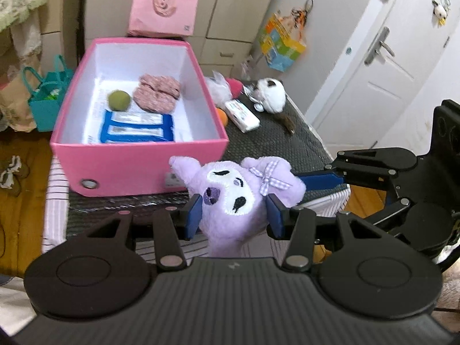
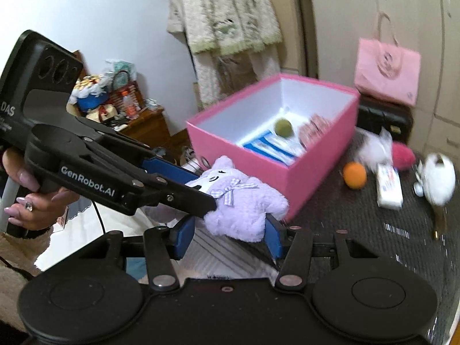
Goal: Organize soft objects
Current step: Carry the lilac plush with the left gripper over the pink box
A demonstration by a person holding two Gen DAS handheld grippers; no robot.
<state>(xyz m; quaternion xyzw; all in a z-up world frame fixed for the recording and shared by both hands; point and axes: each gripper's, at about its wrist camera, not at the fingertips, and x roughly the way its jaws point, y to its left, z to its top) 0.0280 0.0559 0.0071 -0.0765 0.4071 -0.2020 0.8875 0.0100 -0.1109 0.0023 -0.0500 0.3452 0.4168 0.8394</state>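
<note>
Purple plush doll with white face point(image 1: 230, 198) at lower centre, clamped by left hand-held gripper point(image 1: 233, 212) and right hand-held gripper point(image 2: 230, 234), before open pink rectangular box point(image 1: 138, 155)

Your left gripper point(image 2: 201, 201) is matte black with blue pads on its fingers point(image 2: 169, 169), silver rivets and white "GenRobot.AI" lettering on its side. On your hand point(image 2: 31, 201) you wear a ring, above a cream fleece sleeve point(image 2: 20, 247).
</note>
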